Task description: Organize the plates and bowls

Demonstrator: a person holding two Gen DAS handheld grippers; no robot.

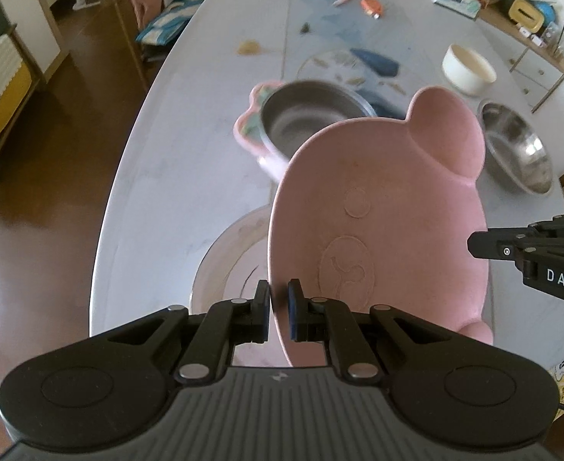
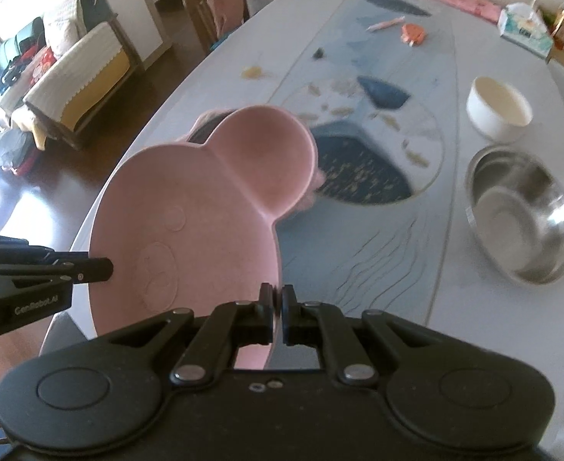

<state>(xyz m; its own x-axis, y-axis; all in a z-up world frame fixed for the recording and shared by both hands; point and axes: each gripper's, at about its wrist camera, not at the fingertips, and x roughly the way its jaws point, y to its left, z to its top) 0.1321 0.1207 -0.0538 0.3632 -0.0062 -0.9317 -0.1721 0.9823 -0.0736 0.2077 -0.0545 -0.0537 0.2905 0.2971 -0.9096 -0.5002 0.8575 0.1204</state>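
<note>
Left wrist view has the left gripper [image 1: 279,299] with its two fingers [image 1: 262,307] drawn narrow on the near left rim of the pink bear-shaped plate [image 1: 382,223], the rim passing between the pads. Right wrist view shows the right gripper [image 2: 277,301] doing the same on the opposite edge: its fingers [image 2: 289,307] pinch the plate's [image 2: 205,207] near right rim, almost touching each other. The plate hangs tilted above the table [image 1: 189,130], held from both sides, its hollow face with the raised eye and snout marks turned toward the cameras and one round ear pointing far and up.

Each gripper appears in the other's view, the right one [image 1: 485,246] entering from the right edge beside the plate, the left one [image 2: 97,267] from the left edge.

Below the plate, near the left gripper, lies a pale round plate [image 1: 224,261] on the table. Farther off, partly hidden by the pink plate, a steel bowl [image 1: 312,115] sits inside a pink scalloped dish [image 1: 249,130]. To the right lies a second steel bowl [image 2: 520,211], shallow and wide, resting on the tabletop, and beyond it a white bowl [image 2: 499,113] stands upright. An orange object [image 2: 412,34] and a tissue box [image 2: 524,29] lie at the far end of the table.
</note>
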